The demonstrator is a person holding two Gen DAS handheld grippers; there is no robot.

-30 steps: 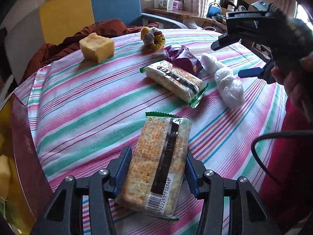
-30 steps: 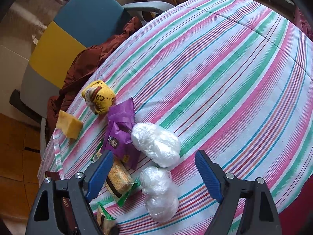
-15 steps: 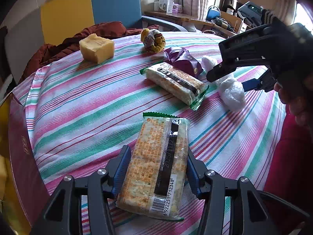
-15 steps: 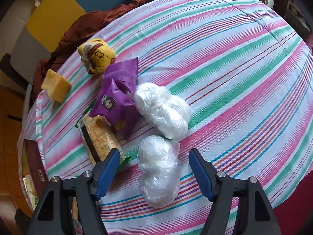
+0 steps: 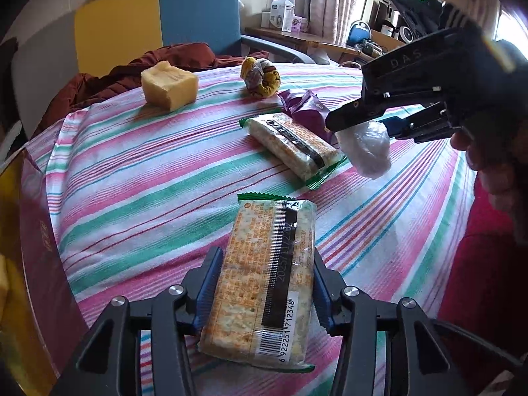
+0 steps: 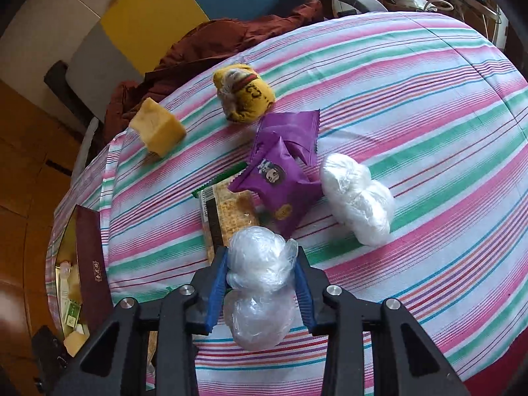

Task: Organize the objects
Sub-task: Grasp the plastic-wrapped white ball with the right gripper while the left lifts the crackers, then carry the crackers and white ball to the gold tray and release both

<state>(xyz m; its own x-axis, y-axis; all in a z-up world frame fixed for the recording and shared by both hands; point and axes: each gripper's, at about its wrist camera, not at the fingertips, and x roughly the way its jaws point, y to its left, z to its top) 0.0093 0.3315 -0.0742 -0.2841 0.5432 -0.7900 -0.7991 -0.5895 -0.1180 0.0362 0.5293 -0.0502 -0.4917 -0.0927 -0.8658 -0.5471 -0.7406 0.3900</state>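
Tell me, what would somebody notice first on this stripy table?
Probably the cracker packet squeezed in the left hand-held gripper at the table's near edge. Next, the crinkly white plastic bundle pinched in the right hand-held gripper. Beyond it lie a purple snack pouch and another white bundle.

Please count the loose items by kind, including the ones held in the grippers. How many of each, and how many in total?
Cracker packs: 2
White plastic-wrapped bundles: 2
Purple snack packets: 2
Yellow block: 1
Yellow rolled cloth: 1
Total: 8
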